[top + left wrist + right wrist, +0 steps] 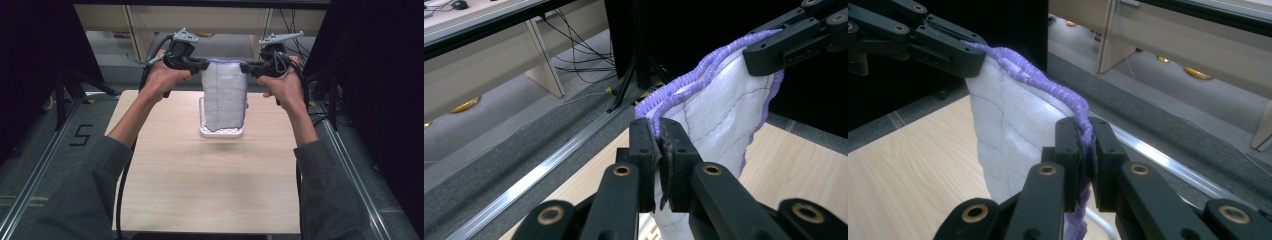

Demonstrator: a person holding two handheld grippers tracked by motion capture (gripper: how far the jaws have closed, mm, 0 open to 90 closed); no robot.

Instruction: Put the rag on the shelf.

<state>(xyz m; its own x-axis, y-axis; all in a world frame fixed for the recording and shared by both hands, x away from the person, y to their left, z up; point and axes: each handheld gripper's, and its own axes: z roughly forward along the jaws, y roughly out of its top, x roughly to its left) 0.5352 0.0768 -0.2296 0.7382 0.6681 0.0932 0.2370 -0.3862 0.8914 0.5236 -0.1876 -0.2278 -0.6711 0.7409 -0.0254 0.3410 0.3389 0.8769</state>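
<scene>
A white quilted cloth [224,95] with a purple stitched edge hangs upright between both grippers above the far middle of the wooden table [210,175]. My left gripper [204,65] is shut on the cloth's top left corner, and my right gripper [246,67] is shut on its top right corner. In the left gripper view the jaws [660,145] pinch the purple hem of the cloth [714,115], with the other gripper [774,50] clamped on the far corner. In the right gripper view the jaws [1086,145] grip the hem of the cloth [1008,130]. The cloth's lower end hangs over a white tray [221,131].
The white tray stands on the far middle of the table. Black frame posts [65,90] and cables flank the table at both sides. A metal rail [539,170] runs along the floor beyond the far table edge. Shelving [150,30] stands behind.
</scene>
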